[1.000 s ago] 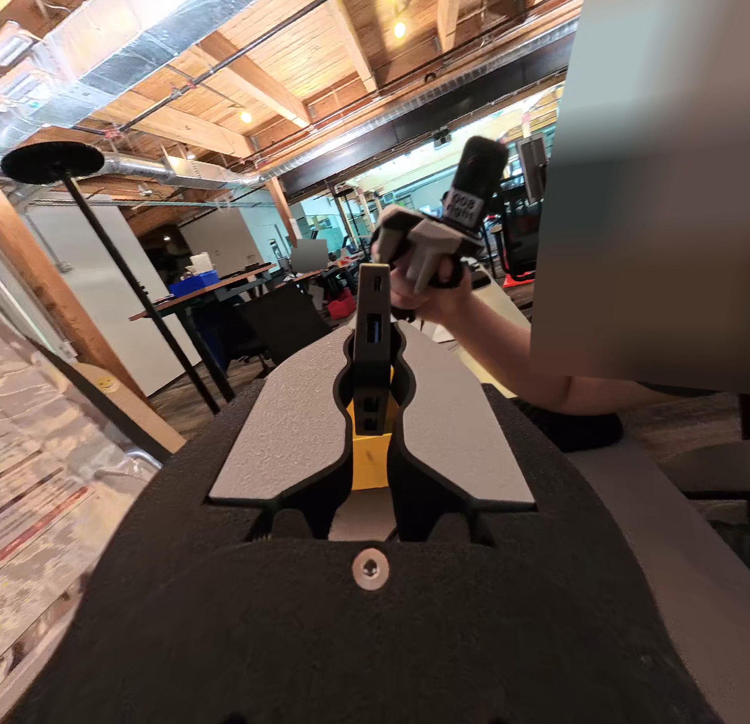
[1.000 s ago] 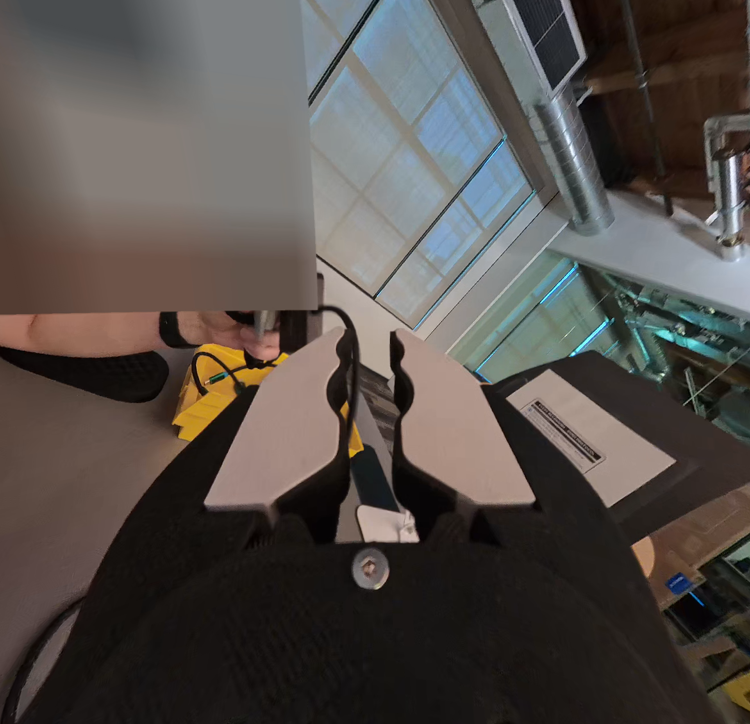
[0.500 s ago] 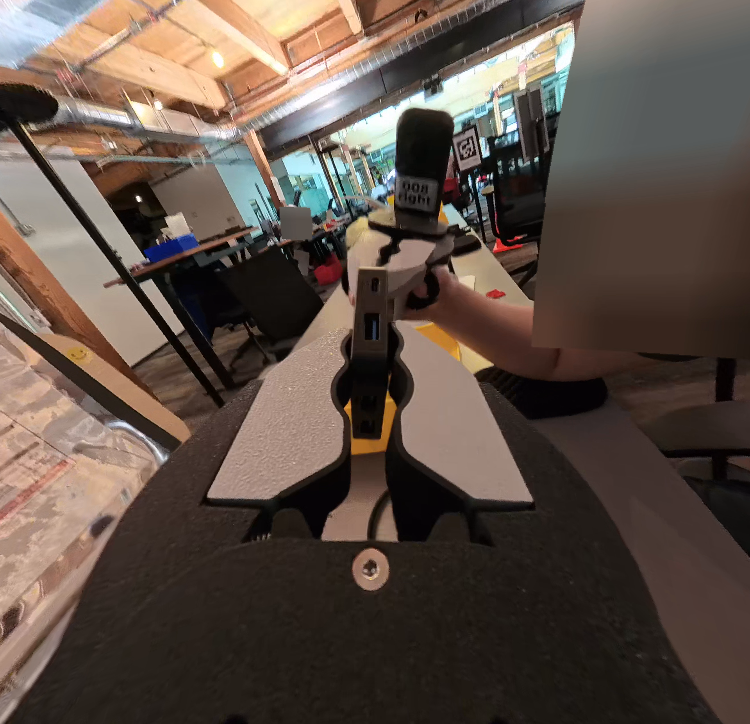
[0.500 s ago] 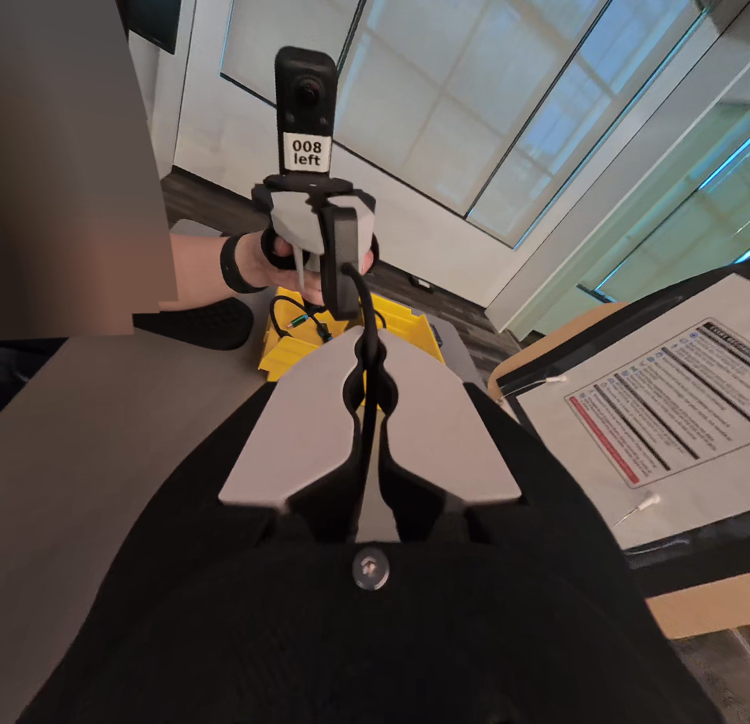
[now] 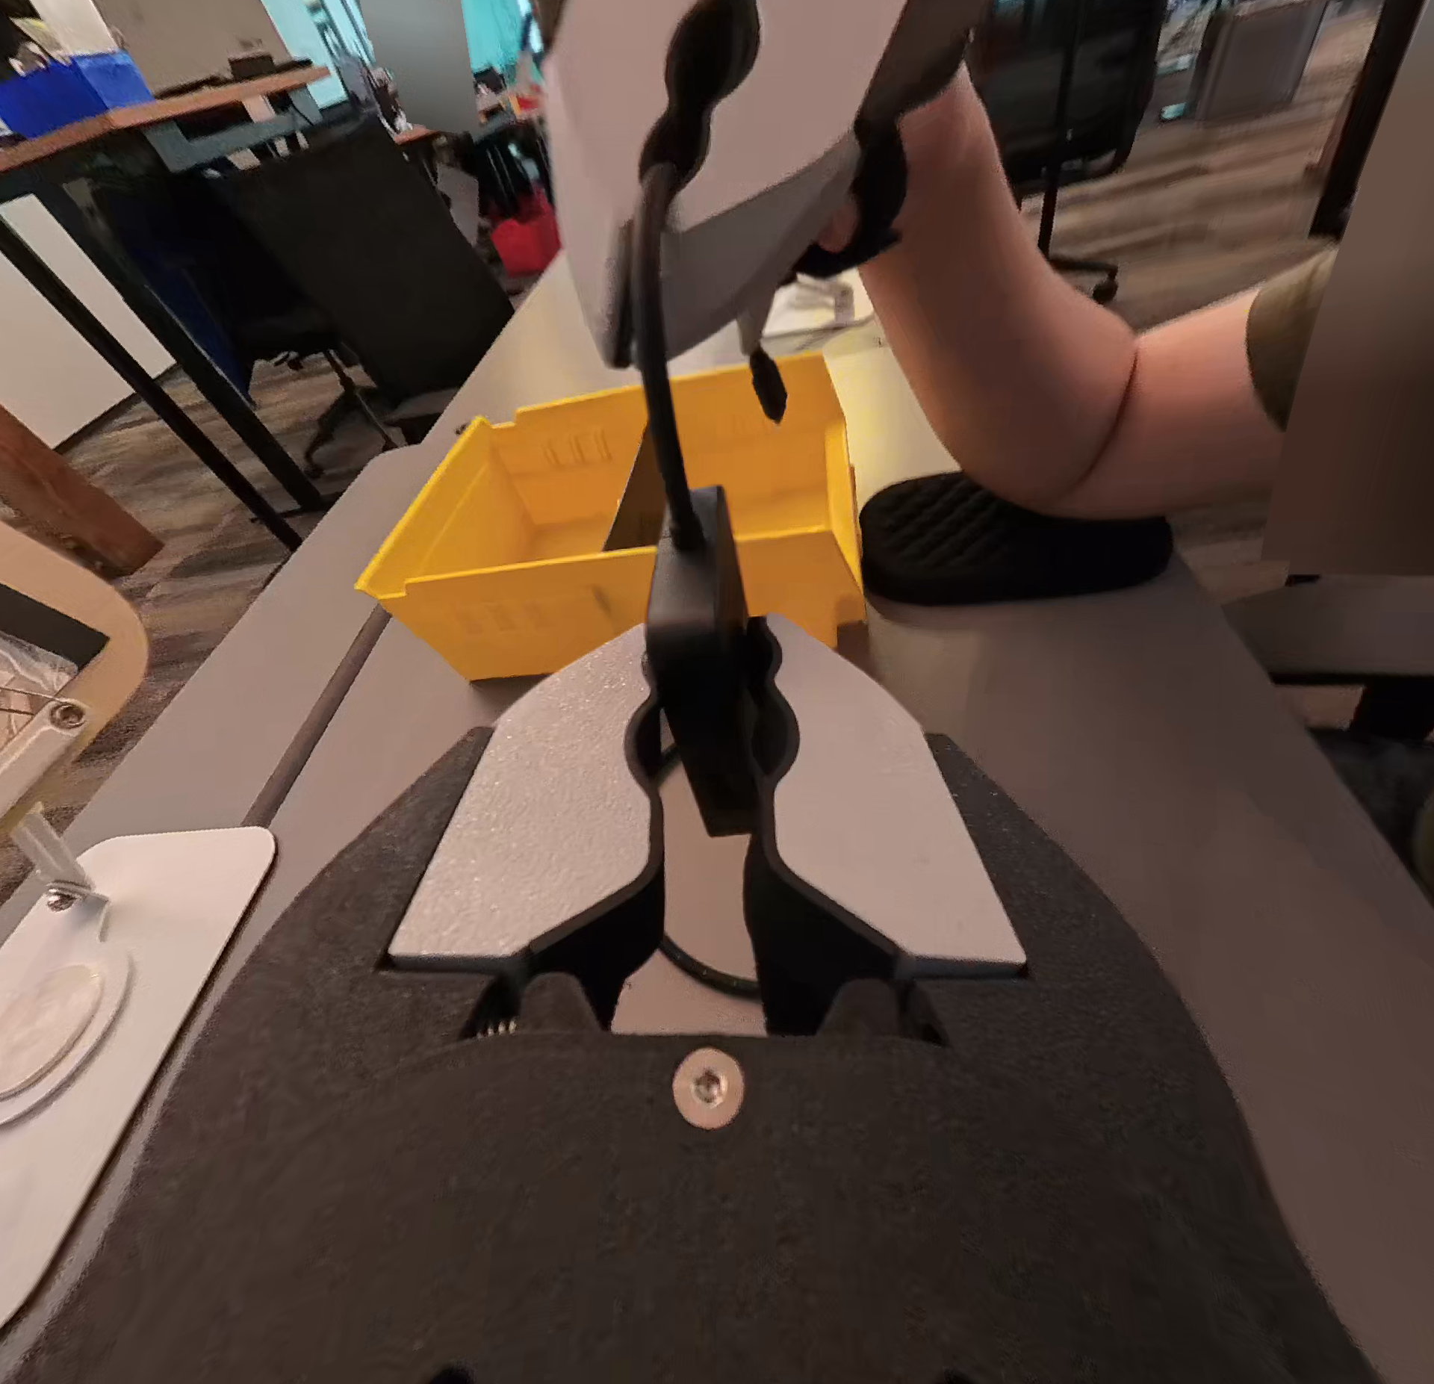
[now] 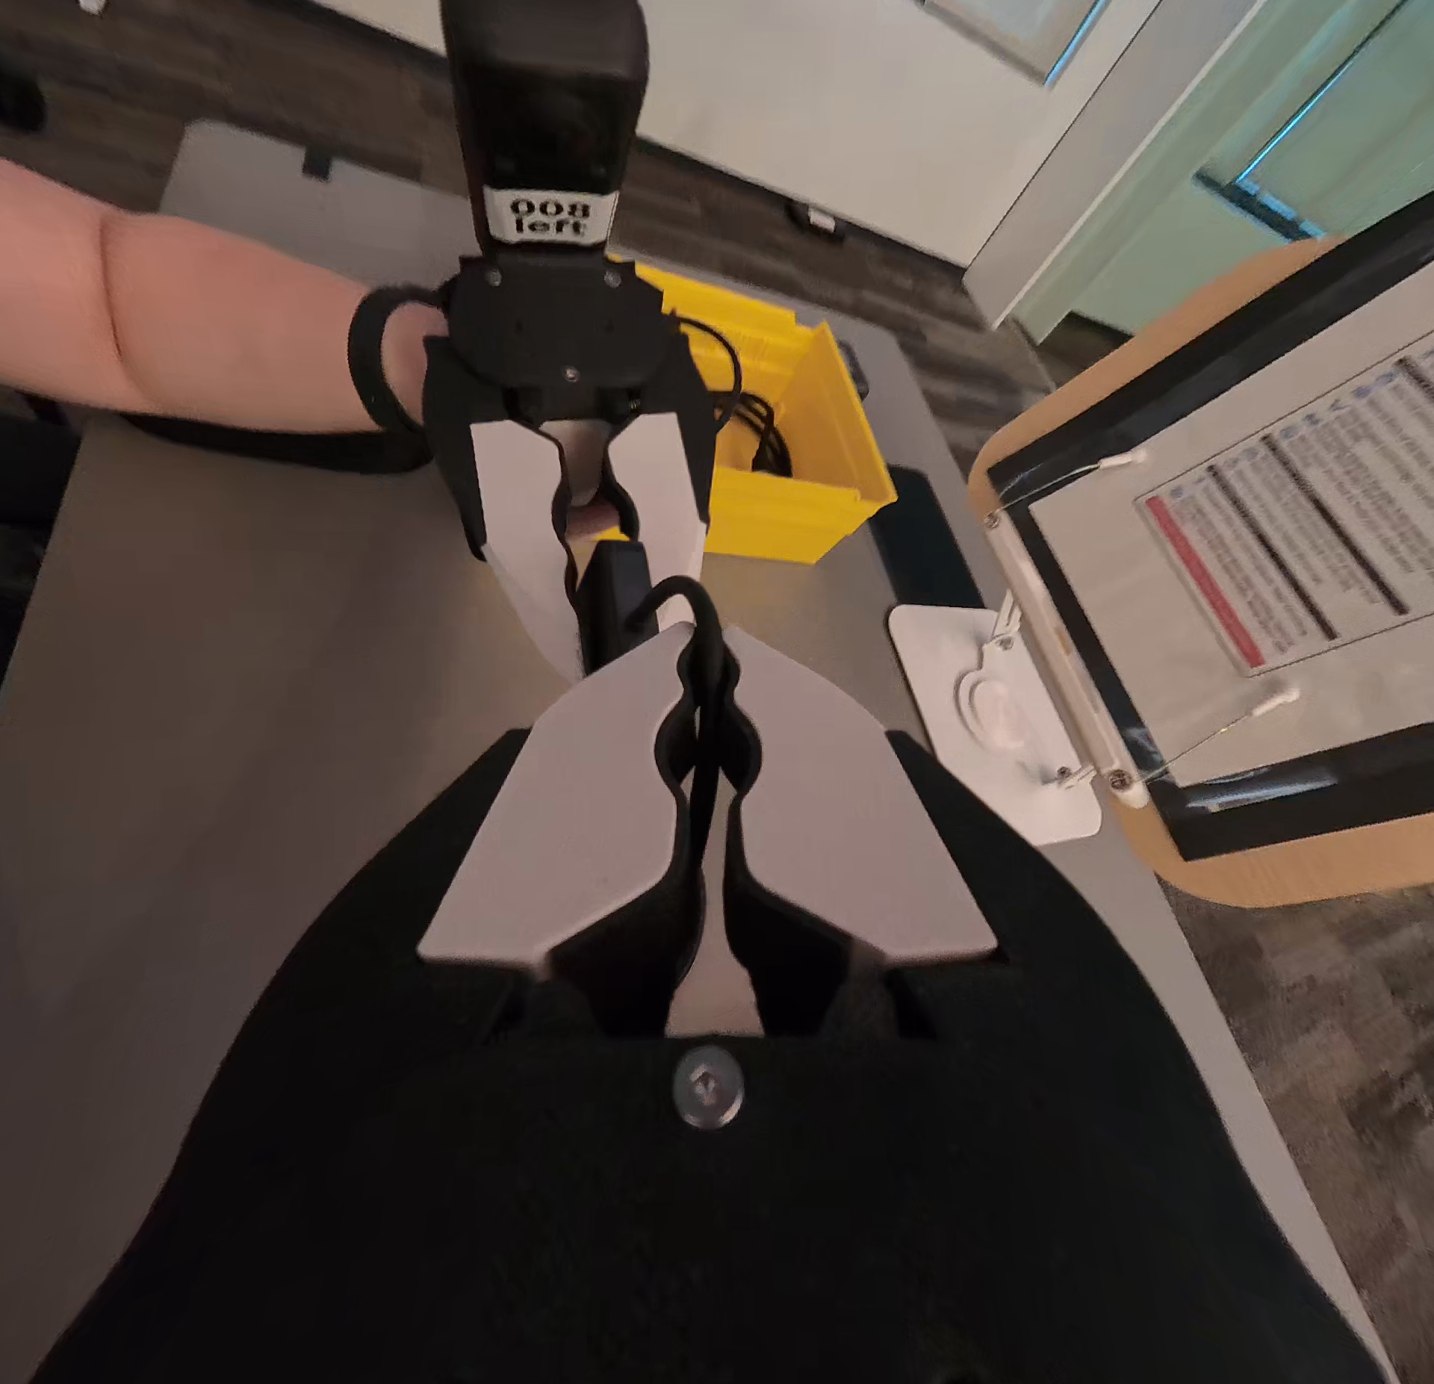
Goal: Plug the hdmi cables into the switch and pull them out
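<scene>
Both grippers have dropped from ceiling height to the desk, left gripper [image 5: 710, 695] clamped on the switch [image 5: 702, 633], right gripper [image 6: 708, 687] pinching its cable [image 5: 656, 384] toward twelve o'clock, apparently plugged; brace, pull straight.

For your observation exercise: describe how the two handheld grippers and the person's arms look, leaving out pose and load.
The left gripper and right gripper have pale grey, wavy-edged fingers on textured black bodies. The left carries a black camera bearing a white label. A black wristband and an olive short sleeve are worn.
</scene>
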Action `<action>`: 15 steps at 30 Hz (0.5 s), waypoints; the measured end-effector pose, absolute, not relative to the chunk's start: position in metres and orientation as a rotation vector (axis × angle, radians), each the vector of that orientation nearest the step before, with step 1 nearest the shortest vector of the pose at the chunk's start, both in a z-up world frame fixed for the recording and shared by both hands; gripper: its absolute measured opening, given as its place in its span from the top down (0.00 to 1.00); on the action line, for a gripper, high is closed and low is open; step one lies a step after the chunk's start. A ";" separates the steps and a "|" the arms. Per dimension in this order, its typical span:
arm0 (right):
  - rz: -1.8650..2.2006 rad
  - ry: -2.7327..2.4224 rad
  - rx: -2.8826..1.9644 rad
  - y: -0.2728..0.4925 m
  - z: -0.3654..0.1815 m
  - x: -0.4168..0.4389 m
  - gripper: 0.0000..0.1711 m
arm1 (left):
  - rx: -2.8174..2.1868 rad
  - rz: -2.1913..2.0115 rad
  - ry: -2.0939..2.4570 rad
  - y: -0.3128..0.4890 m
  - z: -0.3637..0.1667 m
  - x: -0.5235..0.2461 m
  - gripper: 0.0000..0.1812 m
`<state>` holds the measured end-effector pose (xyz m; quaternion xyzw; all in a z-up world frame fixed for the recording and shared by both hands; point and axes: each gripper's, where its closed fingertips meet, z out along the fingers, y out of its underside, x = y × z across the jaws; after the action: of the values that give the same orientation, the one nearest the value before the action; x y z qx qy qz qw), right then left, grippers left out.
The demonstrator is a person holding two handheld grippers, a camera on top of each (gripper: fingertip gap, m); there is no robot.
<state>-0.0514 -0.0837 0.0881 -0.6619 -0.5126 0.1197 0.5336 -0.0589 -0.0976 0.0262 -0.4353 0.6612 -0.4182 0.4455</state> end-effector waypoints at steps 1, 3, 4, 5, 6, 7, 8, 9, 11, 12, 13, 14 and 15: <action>0.281 -1.241 -1.587 -0.084 0.084 -0.053 0.99 | -1.079 -1.003 1.667 -0.099 0.021 -0.058 0.91; 0.263 -1.276 -1.601 -0.086 0.078 -0.055 0.99 | -1.076 -0.933 1.689 -0.097 0.013 -0.056 0.91; 0.243 -1.277 -1.589 -0.087 0.080 -0.056 0.99 | -1.066 -0.930 1.672 -0.095 0.015 -0.055 0.92; 0.231 -1.269 -1.558 -0.088 0.084 -0.057 0.98 | -1.056 -0.963 1.646 -0.095 0.020 -0.056 0.93; 0.214 -1.245 -1.514 -0.089 0.093 -0.058 0.94 | -1.047 -1.018 1.611 -0.095 0.028 -0.057 0.93; 0.189 -1.212 -1.457 -0.090 0.104 -0.057 0.87 | -1.028 -1.075 1.559 -0.094 0.038 -0.060 0.93; 0.166 -1.193 -1.390 -0.094 0.116 -0.056 0.80 | -0.983 -1.129 1.499 -0.092 0.051 -0.065 0.93; 0.149 -1.185 -1.313 -0.100 0.127 -0.055 0.78 | -0.916 -1.174 1.444 -0.093 0.064 -0.071 0.93; 0.136 -1.186 -1.150 -0.119 0.149 -0.052 0.78 | -0.816 -1.188 1.361 -0.090 0.086 -0.086 0.93; 0.145 -1.184 -1.074 -0.130 0.160 -0.049 0.78 | -0.762 -1.181 1.357 -0.092 0.093 -0.093 0.93; 0.173 -1.184 -0.992 -0.143 0.170 -0.048 0.78 | -0.700 -1.167 1.365 -0.097 0.098 -0.099 0.93; 0.219 -1.176 -0.897 -0.157 0.181 -0.045 0.79 | -0.653 -1.135 1.362 -0.100 0.103 -0.104 0.93; 0.276 -1.150 -0.804 -0.170 0.192 -0.041 0.80 | -0.626 -1.095 1.351 -0.101 0.108 -0.107 0.93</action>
<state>-0.0407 -0.1702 0.1919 -0.3686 -0.5273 0.1263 0.7551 -0.1068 -0.1013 0.1080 -0.2704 0.5833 -0.4728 0.6026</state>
